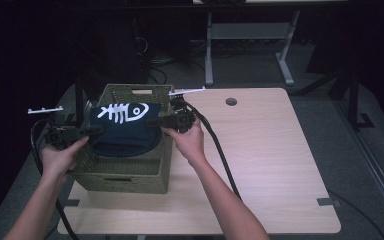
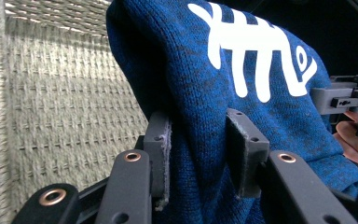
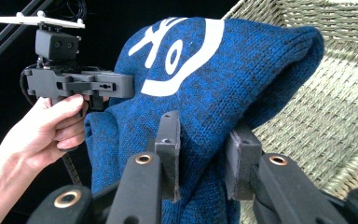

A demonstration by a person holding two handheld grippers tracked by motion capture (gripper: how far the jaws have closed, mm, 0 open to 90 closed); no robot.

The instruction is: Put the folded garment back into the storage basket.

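High view puts me at centre left of the frame, holding a dark blue knit cloth (image 1: 125,131) with a white fish-bone print over the open top of a woven green basket (image 1: 125,177) that sits on the pale wooden table (image 1: 270,150). My left gripper (image 1: 91,131) pinches the cloth's left edge and my right gripper (image 1: 152,122) pinches its right edge, so the piece hangs stretched between them, its lower fold sagging toward the basket's inside.

Left gripper view shows my two black jaws closed on a thick fold of the cloth (image 2: 200,154), knit bunched between the pads, with basket weave (image 2: 60,93) at left of the frame. Right gripper view shows the same on the other side: jaws clamped on the blue knit (image 3: 205,154), the print at upper middle, my left hand (image 3: 42,130) and its gripper at left.

I judge the cloth light, soft and floppy, with no stiffness of its own; it drapes wherever unsupported. The knit looks grippy rather than slick. Edges or corners seem the best hold, gathered thick.
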